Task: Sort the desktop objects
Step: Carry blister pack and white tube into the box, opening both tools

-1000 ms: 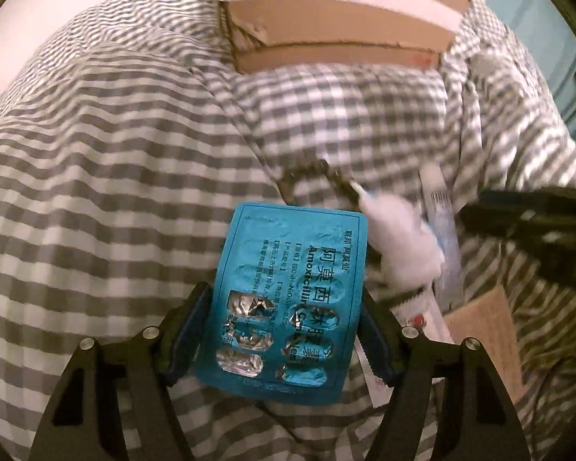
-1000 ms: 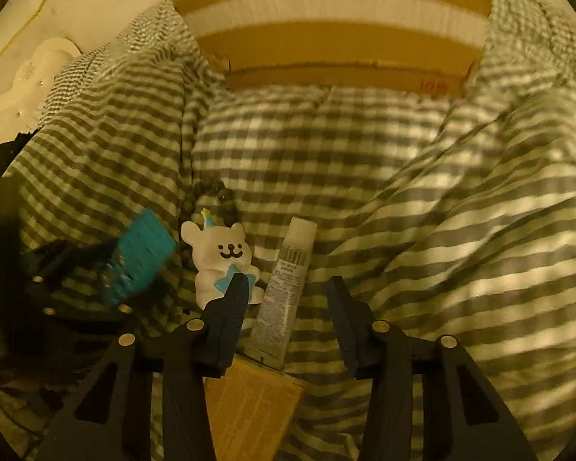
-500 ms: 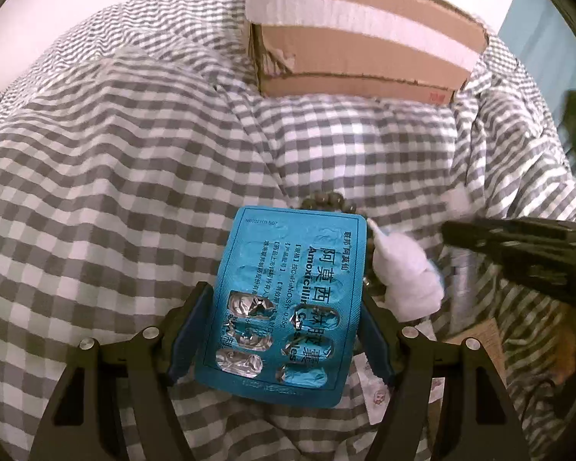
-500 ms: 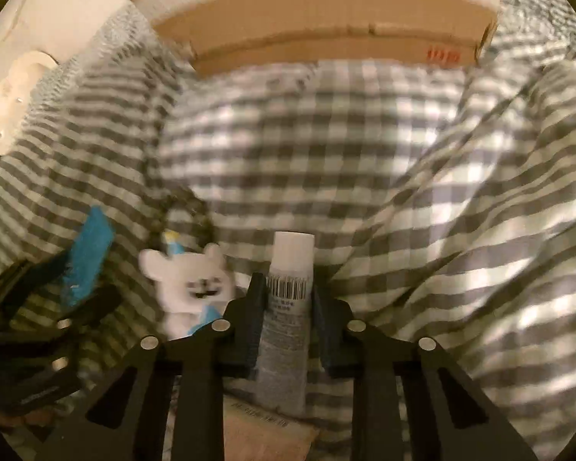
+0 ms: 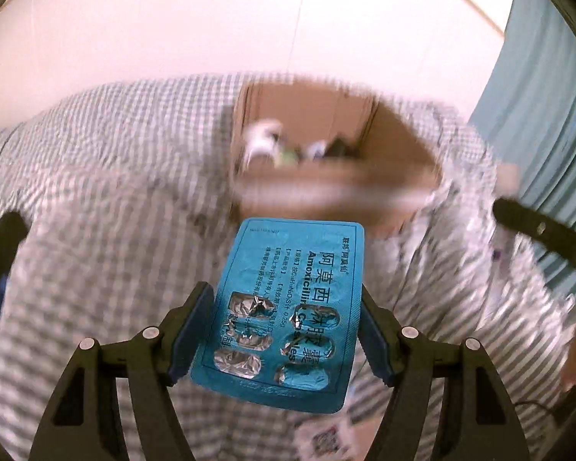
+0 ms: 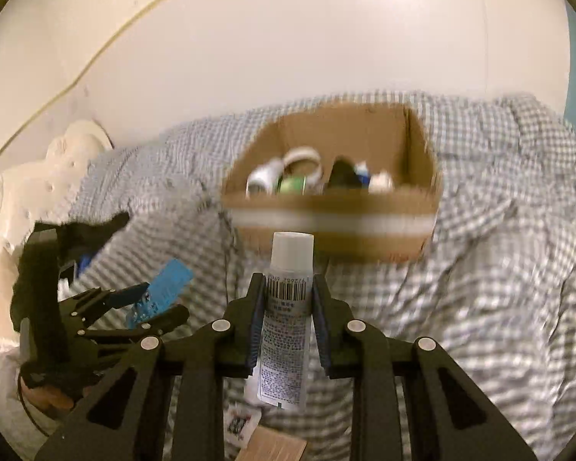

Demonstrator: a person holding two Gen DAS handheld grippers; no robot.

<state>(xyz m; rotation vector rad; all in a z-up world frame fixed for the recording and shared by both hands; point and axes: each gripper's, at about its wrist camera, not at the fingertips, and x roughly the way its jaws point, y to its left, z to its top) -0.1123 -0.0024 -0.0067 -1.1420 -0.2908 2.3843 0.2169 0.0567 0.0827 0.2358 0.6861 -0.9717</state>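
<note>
My left gripper [image 5: 288,330] is shut on a blue amoxicillin blister pack [image 5: 288,307] and holds it in the air above the checked cloth. It also shows at the left of the right wrist view [image 6: 149,307] with the pack [image 6: 165,288]. My right gripper [image 6: 288,315] is shut on a white tube [image 6: 288,307] with a barcode, cap pointing forward. An open cardboard box [image 6: 334,226] with a white tape band lies ahead of both grippers; it also shows blurred in the left wrist view [image 5: 326,184]. Several small items lie inside it.
A grey-and-white checked cloth [image 6: 499,269] covers the surface, rumpled in folds. A small paper slip with a QR code [image 6: 242,422] and a brown card [image 6: 276,449] lie below the right gripper. A cream tufted headboard [image 6: 27,176] stands at the left, a white wall behind.
Both grippers have lifted and tilted up, so the box's open top and the wall now show. The right gripper has closed on the tube and raised it off the cloth.
</note>
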